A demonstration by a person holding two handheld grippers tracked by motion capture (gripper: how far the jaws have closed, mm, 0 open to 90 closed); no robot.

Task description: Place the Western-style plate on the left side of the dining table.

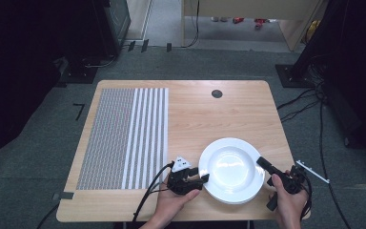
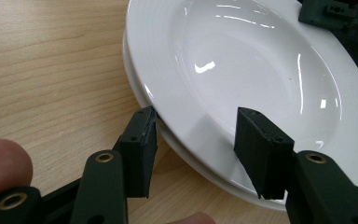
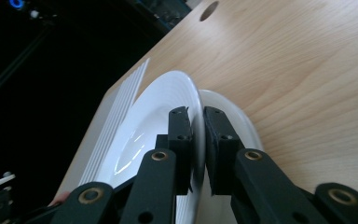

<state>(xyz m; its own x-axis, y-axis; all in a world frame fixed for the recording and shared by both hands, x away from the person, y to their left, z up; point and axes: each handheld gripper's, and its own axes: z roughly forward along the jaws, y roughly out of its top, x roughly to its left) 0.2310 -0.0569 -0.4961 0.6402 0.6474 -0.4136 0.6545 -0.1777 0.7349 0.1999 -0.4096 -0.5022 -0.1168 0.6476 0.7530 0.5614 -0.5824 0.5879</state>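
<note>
Black jaws of the right gripper (image 3: pixel 196 149) rise from the bottom centre of the right gripper view, closed on the rim of the upper round white ceramic plate (image 3: pixel 156 116); that plate is pinched between them, tilted, its gripped edge raised off the second white plate (image 3: pixel 235 116) beneath. In the high view the right gripper (image 1: pixel 263 163) sits at the lower right of the frame, touching the right edge of the upper plate (image 1: pixel 231 169).

Jaws of the left gripper (image 2: pixel 198 151) stand wide apart at the bottom of the left gripper view. One jaw lies at the plate edge, the other over the rim of the upper plate (image 2: pixel 261 79); they grasp nothing (whether either touches the china cannot be told). The lower plate (image 2: pixel 135 84) shows as a thin edge under it. In the high view the left gripper (image 1: pixel 202 180) is at the lower centre, just beside the stack's left edge.

Both plates rest on the light wooden table (image 1: pixel 219 112), lower right. A grey and white striped mat (image 1: pixel 124 138) covers the table's left part, apart from the plates.
</note>
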